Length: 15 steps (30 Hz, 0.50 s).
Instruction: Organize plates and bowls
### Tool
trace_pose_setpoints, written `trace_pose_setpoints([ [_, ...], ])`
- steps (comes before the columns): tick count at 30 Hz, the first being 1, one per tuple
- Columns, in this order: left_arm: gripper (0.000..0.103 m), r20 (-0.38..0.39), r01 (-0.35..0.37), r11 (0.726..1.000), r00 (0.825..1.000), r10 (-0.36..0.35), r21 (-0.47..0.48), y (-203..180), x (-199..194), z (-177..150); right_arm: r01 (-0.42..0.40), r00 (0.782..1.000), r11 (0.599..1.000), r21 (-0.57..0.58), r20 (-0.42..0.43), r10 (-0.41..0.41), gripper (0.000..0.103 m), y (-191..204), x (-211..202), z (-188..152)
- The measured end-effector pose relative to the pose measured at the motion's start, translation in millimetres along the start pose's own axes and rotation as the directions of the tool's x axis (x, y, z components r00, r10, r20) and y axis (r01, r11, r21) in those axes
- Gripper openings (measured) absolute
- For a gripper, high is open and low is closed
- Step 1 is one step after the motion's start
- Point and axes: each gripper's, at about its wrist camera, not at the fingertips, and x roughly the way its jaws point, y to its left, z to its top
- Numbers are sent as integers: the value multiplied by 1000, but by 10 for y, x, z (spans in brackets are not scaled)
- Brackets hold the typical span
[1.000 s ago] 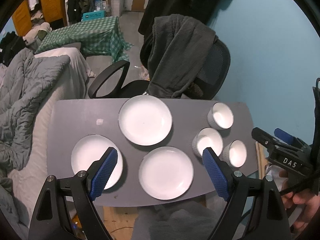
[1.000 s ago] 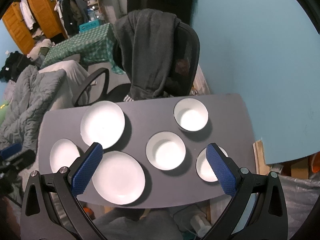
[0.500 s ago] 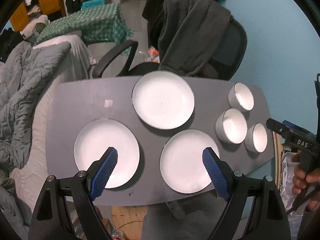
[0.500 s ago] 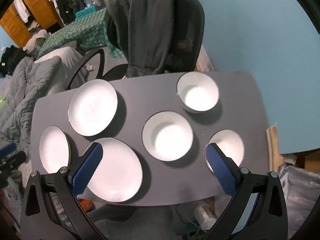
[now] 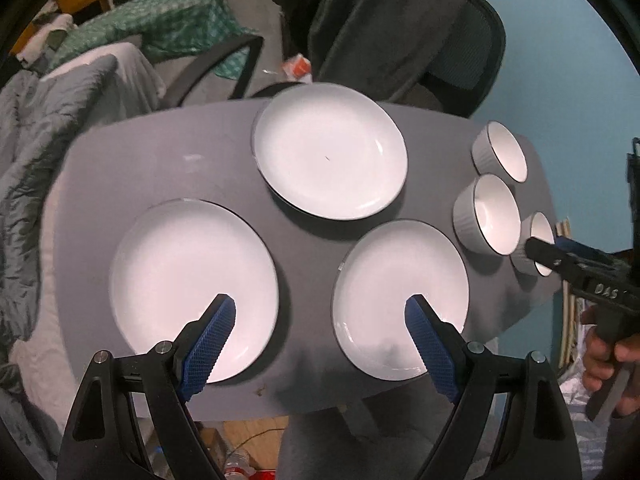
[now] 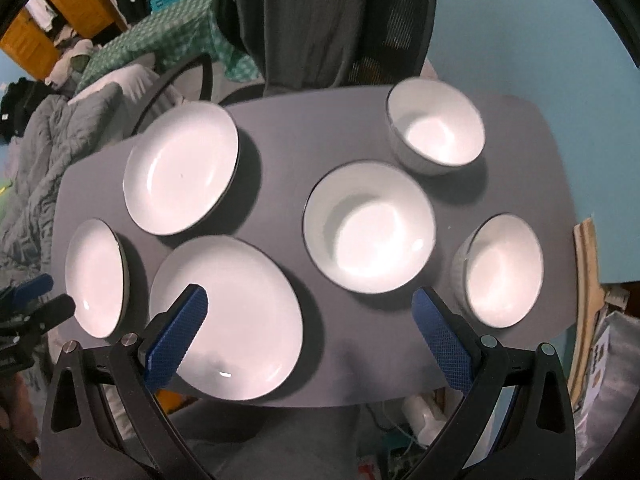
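Three plates (image 5: 192, 284) and three bowls (image 6: 368, 226) lie apart on the grey surface (image 5: 160, 168). Both grippers (image 5: 320, 332) hover with fingers wide, empty. Glazed, stiff, breakable ware; the rim likely suits gripping.

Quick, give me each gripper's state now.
Left gripper: open, holding nothing, above the plates.
Right gripper: open, holding nothing, above the table.

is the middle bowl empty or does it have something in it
Empty. In the right wrist view the middle bowl shows only a bare white inside with glare, and it stands upright on the grey table.
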Motion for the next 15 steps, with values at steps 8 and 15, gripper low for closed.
trace_pose_setpoints([
  [8,88,-61,19,1000,998,-19,5,-9,345,-24,6,998,1000,25,-57,-4,101,-37,332,-114],
  [15,88,-106,15,1000,994,-17,-18,-7,626,-72,-2,995,999,33,-104,5,90,-106,608,-209],
])
